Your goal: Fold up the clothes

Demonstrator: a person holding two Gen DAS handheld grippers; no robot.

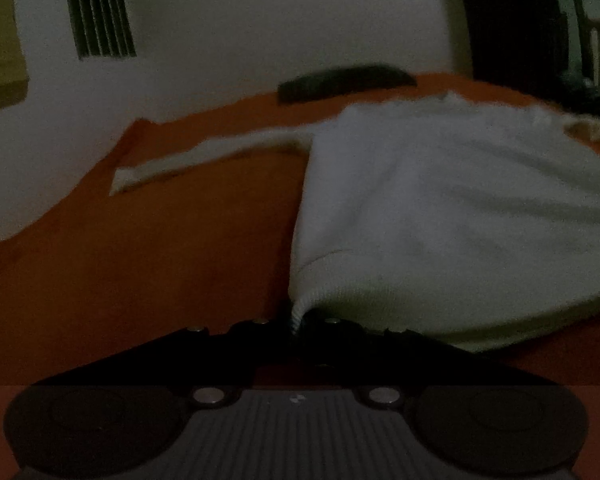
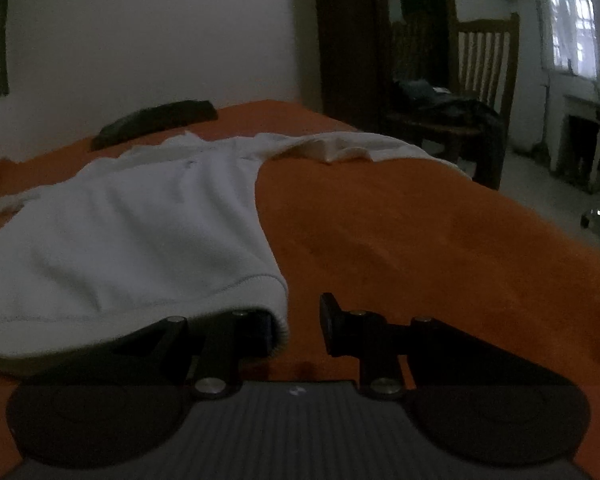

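On the orange bed cover (image 1: 140, 248), a white sweater (image 1: 440, 208) is lying spread flat, one sleeve (image 1: 204, 156) trailing off to the left. My left claw (image 1: 296, 326) is clenching the ribbed hem corner of it. My right claw (image 2: 296, 326) is resting released at the other hem corner, the cloth lying over its left finger (image 2: 256, 332), the right finger standing apart from it.

white long-sleeved sweater (image 1: 440, 208) lies spread flat, sleeves out, on orange bedcover (image 1: 140, 260).
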